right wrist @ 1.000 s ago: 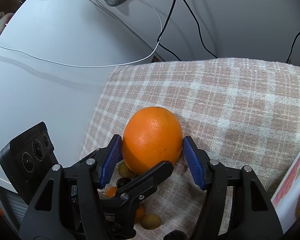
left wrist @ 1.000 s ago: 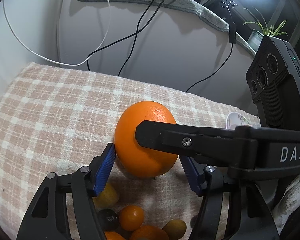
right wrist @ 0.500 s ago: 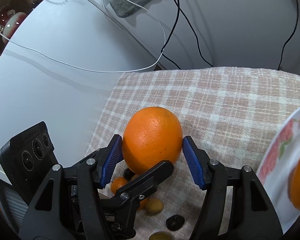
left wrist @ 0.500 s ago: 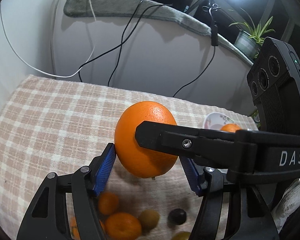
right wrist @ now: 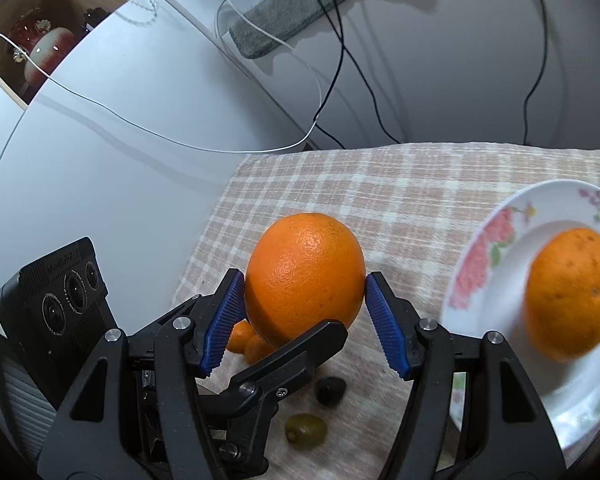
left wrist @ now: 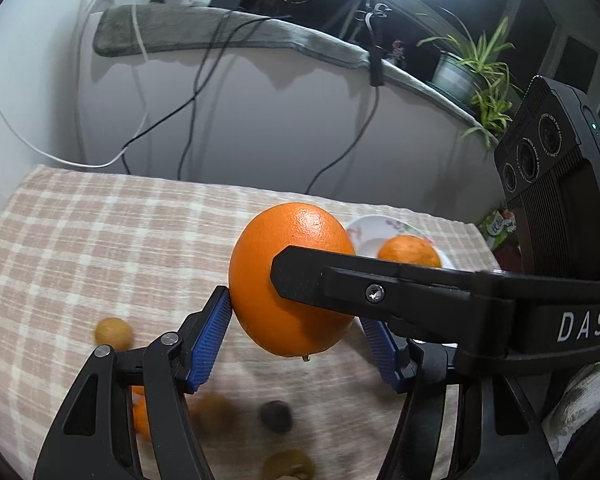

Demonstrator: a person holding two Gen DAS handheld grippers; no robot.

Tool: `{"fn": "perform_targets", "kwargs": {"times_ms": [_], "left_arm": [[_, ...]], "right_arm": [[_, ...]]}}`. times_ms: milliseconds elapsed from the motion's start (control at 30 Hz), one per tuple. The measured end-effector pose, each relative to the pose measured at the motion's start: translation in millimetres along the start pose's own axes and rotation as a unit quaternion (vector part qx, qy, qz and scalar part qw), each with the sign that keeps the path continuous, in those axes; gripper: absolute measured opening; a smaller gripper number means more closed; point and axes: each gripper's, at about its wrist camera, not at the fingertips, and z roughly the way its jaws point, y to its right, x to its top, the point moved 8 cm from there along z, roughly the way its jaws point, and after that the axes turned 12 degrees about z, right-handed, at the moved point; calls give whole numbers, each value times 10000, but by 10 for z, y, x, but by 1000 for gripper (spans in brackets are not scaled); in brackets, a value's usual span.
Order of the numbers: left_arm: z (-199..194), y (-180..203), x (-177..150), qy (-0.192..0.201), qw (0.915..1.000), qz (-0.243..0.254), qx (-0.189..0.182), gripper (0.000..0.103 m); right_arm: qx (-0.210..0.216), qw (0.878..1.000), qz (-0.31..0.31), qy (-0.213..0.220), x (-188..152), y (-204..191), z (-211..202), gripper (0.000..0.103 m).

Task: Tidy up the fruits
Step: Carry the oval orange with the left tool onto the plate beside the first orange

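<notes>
A large orange (left wrist: 284,240) hangs above the checked cloth, held from two sides at once. My left gripper (left wrist: 292,308) is shut on it with its blue pads against the flanks. My right gripper (right wrist: 305,280) is also shut on the same orange (right wrist: 304,264). One black finger of the right gripper (left wrist: 380,292) crosses the fruit in the left wrist view. A finger of the left gripper (right wrist: 288,360) reaches under it in the right wrist view. To the right stands a white flowered plate (right wrist: 480,256) with a second orange (right wrist: 572,292) on it.
Small fruits lie on the cloth below the grippers: a dark one (right wrist: 330,390), a green one (right wrist: 306,430), small orange ones (right wrist: 244,336) and a yellowish one (left wrist: 114,332). Cables hang down the white wall behind. A potted plant (left wrist: 472,68) stands on the ledge at the back right.
Both grippers have lifted the orange and carried it to the right. The plate with the second orange has come into view, and the small fruits have slipped back below and to the left.
</notes>
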Motion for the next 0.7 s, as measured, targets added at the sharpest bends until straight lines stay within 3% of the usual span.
{"fn": "perform_targets", "kwargs": {"times_ms": [700], "left_arm": [[256, 711, -33, -227, 9984, 285, -424, 65]], "right_arm": [[-327, 9987, 262, 276, -102, 627, -570, 66]]}}
